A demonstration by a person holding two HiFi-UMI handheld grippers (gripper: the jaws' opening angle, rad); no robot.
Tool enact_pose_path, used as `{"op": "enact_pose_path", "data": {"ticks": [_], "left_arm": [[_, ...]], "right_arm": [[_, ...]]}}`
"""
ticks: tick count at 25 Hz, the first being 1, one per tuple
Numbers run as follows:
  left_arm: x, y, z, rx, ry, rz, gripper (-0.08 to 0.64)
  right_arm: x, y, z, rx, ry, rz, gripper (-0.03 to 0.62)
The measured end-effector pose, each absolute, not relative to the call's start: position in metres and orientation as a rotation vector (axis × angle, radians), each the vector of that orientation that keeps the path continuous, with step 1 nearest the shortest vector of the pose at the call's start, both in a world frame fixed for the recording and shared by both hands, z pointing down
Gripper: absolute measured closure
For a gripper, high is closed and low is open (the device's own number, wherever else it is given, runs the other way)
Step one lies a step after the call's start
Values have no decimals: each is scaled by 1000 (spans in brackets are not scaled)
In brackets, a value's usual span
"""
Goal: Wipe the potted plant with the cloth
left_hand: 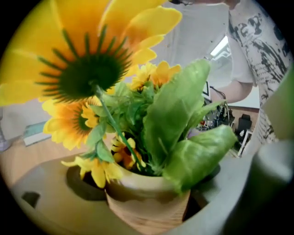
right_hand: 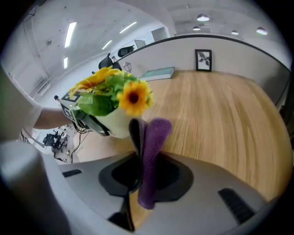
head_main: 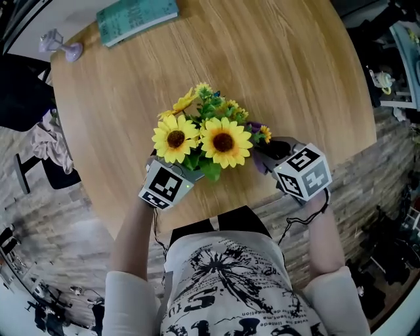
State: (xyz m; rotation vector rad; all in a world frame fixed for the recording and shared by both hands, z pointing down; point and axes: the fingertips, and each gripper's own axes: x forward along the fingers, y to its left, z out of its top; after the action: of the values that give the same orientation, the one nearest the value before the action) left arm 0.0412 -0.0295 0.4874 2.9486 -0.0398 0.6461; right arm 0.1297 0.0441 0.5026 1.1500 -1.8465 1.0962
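Cloth (right_hand: 154, 151), purple and folded into a strip, is sitting pinched between the closed jaws of the right gripper (right_hand: 146, 126), with its free end sticking out past the tips. The left gripper (left_hand: 147, 202) is reaching in from the other side with its jaws standing wide and the pot (left_hand: 138, 215) between them. A dark gap is showing at each side of the pot, so I am judging that the pads are not pressing on it. The potted plant (head_main: 207, 141) is standing on the round wooden counter (head_main: 275, 59), close to the edge nearest the person and between the two grippers. A teal book (head_main: 136, 18) is lying well apart at the far side.

The step in hand is looking like the approach to the wipe. Doing it well is likely calling for the left jaws to be bracing the pot low on its wall, so that it is neither tipping nor sliding. The cloth's broad side, rather than the jaw tips, should be meeting a leaf and drawing gently outward from stem to tip. The petals and thin stems are looking flimsy, so only light pressure is suiting them.

The plant is standing upright, with its long axis running vertically from the pot up through the stems and the big blooms facing up toward the head camera. The cloth's long axis is lying along the jaws and pointing toward the pot; whether it is touching the pot I cannot tell.
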Motion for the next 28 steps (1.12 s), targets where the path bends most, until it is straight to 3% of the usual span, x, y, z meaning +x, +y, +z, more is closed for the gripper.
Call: {"op": "enact_pose_path", "data": {"ticks": [14, 21, 28], "left_arm": [[10, -63, 341, 2973, -215, 473, 23], [-10, -62, 316, 3003, -185, 445, 25], [-14, -59, 290, 2989, -116, 354, 25]], "right_arm": [[54, -18, 411, 1303, -2154, 805, 512], [12, -26, 381, 1216, -2351, 576, 512], [-25, -35, 356, 1193, -2525, 550, 512]]}}
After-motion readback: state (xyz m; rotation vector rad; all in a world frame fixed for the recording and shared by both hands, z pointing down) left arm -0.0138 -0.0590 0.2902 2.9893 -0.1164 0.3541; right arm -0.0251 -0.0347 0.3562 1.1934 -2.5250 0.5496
